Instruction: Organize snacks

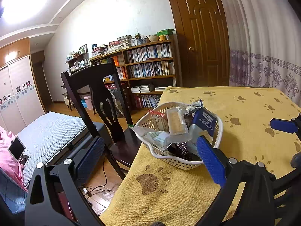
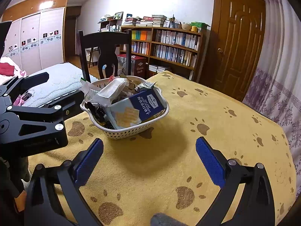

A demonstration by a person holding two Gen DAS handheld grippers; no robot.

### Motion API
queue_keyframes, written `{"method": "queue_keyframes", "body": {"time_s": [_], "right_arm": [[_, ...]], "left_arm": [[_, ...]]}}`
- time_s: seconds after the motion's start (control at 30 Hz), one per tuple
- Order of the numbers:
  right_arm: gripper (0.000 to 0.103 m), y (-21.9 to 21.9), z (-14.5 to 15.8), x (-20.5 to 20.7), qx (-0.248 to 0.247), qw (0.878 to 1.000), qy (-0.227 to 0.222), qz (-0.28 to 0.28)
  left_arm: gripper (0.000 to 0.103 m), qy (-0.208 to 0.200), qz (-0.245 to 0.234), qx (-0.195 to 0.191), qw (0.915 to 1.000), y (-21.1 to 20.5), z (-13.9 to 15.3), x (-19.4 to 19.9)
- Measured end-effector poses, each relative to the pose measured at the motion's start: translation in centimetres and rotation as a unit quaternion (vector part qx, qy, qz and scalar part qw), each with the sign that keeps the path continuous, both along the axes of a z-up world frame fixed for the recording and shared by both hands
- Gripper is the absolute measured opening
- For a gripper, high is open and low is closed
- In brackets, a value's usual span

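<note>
The white basket point(image 2: 120, 131) of snacks sits on the yellow cloth point(image 2: 188, 160) ahead of the right gripper point(image 2: 149, 160) and beside the left gripper point(image 1: 150, 158); both gape, holding nothing.

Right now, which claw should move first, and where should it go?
Probably the right gripper should ease forward toward the blue cracker box. Its jaws are open and empty, and the box lies on top of the pile in the white basket, facing that gripper. The left gripper, also open, sits by the basket's edge.
</note>
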State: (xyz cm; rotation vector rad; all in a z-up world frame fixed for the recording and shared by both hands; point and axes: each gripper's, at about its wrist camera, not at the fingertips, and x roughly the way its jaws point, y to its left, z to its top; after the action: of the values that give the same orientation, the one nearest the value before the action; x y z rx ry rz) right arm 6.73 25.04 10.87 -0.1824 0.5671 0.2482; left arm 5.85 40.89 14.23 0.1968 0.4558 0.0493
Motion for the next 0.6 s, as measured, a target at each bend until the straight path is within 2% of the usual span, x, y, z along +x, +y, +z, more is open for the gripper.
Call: {"method": "queue_keyframes", "body": {"time_s": [0.6], "right_arm": [[0.098, 0.04, 0.18, -0.30, 0.001, 1.000, -0.014, 0.003]], "left_arm": [[0.100, -0.001, -0.003, 0.003, 1.0000, -0.20, 0.18, 0.06]]}}
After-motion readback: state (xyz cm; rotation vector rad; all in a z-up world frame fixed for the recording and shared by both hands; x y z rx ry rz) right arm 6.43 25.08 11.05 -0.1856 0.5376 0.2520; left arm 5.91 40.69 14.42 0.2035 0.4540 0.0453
